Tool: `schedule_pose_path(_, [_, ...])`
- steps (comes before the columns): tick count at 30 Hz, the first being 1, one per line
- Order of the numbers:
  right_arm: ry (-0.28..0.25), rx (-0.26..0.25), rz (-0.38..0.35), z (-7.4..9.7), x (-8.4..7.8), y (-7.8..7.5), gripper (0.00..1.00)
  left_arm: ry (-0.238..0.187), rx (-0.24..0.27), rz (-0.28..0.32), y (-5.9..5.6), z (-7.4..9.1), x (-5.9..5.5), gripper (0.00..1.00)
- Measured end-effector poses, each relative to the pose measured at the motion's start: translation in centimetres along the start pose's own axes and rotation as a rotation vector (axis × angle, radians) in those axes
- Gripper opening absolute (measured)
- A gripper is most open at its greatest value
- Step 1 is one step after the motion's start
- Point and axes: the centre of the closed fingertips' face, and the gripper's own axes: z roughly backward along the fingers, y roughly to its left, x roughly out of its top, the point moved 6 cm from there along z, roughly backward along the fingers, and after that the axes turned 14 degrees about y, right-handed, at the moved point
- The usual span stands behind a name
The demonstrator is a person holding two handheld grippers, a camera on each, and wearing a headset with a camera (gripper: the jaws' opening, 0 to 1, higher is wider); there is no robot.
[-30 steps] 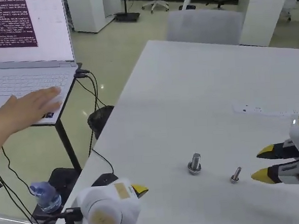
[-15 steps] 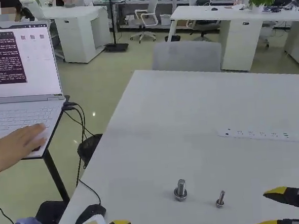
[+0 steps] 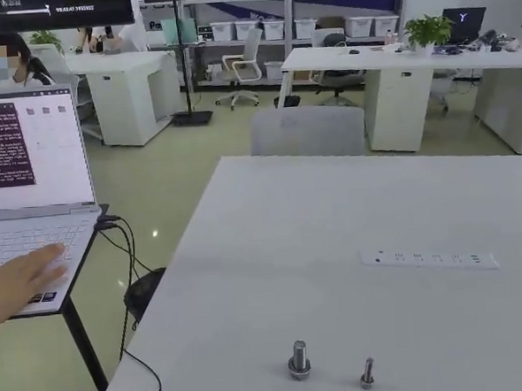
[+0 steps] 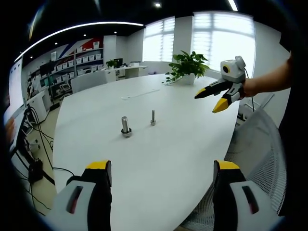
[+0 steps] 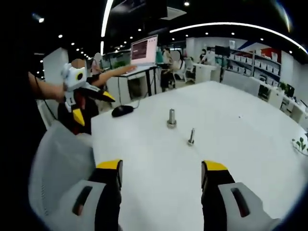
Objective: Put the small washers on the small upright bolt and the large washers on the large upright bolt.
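left gripper (image 4: 162, 166) jaws apart | large bolt (image 3: 298, 360), small bolt (image 3: 367, 372): upright, silver

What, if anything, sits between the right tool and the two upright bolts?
Nothing visible. Bare table lies between the open right tool and the small bolt, the large bolt just beyond; the left tool hangs off to one side.

Left gripper (image 4: 162, 166), right gripper (image 5: 161, 165), jaws spread

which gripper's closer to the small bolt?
Right, likely. The right gripper has the small bolt just ahead, before the large bolt; for the left gripper it stands beyond the large bolt.
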Motion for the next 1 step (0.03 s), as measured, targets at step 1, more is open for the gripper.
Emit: schedule_pose_path(1, [-0.004,0.000,-0.007,-0.04,-0.25,0.07,0.71,-0.001,-0.004,-0.009,-0.17,-0.06,-0.08,0.88])
